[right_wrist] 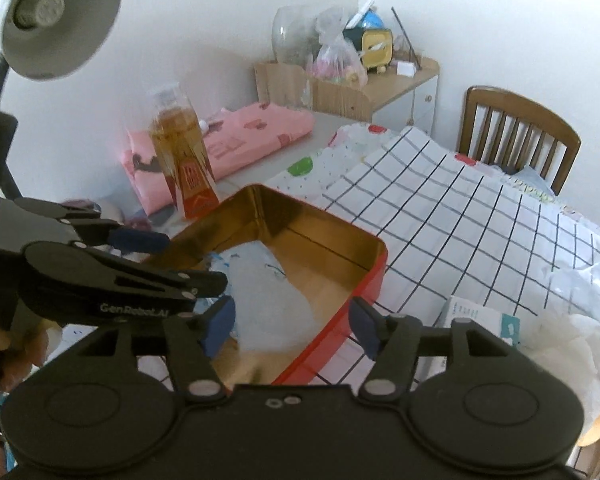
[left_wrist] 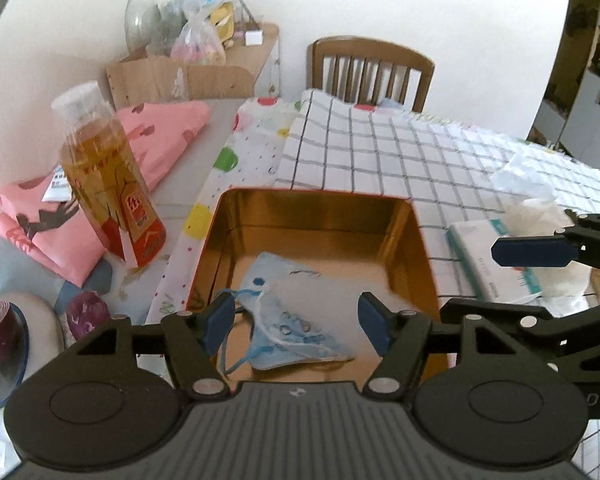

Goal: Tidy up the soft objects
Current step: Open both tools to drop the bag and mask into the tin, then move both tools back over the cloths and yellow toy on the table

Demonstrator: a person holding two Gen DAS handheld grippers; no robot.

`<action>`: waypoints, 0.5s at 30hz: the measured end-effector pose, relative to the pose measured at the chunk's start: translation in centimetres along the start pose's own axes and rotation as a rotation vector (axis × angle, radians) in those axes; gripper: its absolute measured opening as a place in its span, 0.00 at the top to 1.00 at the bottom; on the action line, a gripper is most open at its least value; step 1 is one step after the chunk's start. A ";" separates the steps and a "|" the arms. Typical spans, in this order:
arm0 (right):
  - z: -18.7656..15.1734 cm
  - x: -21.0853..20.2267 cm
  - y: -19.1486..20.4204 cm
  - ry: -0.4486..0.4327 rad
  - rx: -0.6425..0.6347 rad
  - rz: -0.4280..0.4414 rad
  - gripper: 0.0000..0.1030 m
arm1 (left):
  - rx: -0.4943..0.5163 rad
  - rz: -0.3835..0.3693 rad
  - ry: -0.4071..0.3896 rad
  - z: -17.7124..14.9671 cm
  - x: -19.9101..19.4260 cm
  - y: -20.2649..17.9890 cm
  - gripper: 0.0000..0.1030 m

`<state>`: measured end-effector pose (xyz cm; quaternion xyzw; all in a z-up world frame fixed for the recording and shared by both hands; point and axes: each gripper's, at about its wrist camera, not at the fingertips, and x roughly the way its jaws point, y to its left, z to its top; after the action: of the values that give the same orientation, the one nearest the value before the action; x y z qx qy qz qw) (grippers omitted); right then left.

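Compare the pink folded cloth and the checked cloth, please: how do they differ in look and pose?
The pink folded cloth is plain pink with dark printed figures; the checked cloth is white with dark grid lines. The pink folded cloth lies as a thick bundle by the wall, behind the bottle; the checked cloth lies spread flat, and the tin box rests on its near part. Both are soft fabrics on the table.

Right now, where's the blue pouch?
In the left wrist view the blue pouch lies flat on the floor of the gold-lined tin, near its front, between the open left tongs.
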<state>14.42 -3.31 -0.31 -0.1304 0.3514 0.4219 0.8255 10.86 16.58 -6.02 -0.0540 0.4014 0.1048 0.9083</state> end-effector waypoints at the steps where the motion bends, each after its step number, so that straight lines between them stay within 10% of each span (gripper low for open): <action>1: 0.0 -0.4 0.1 -0.008 -0.001 0.001 0.38 | -0.001 -0.007 -0.009 0.0 -0.4 -0.2 0.34; 15: -1.2 -7.5 -1.4 -0.148 0.086 -0.022 0.27 | 0.046 -0.083 -0.124 0.8 -5.4 -3.8 0.29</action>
<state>12.02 -9.34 3.87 -0.0669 0.3057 0.4056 0.8588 8.74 12.27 -1.43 -0.0431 0.3441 0.0611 0.9360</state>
